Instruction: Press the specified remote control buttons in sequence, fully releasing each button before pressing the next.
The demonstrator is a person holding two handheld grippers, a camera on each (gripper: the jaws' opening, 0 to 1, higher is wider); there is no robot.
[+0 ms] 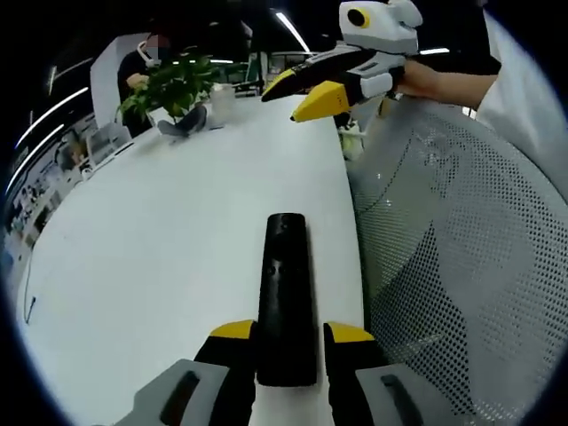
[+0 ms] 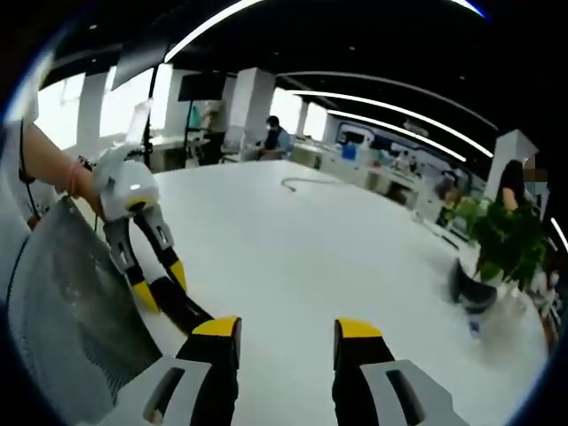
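The left gripper [image 1: 286, 342] is clenched on the black remote control [image 1: 286, 302] near the counter's [image 1: 160, 257] edge. The right gripper [image 2: 286, 342] hangs released above the counter, jaws apart.

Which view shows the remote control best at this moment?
The left gripper view: the black remote control lies lengthwise between the left gripper fingers, its top face visible. The right gripper view shows just a dark end of it held in that gripper.

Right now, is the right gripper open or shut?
Open: in the right gripper view the right gripper has its yellow-tipped jaws apart, with only bare white table between them.
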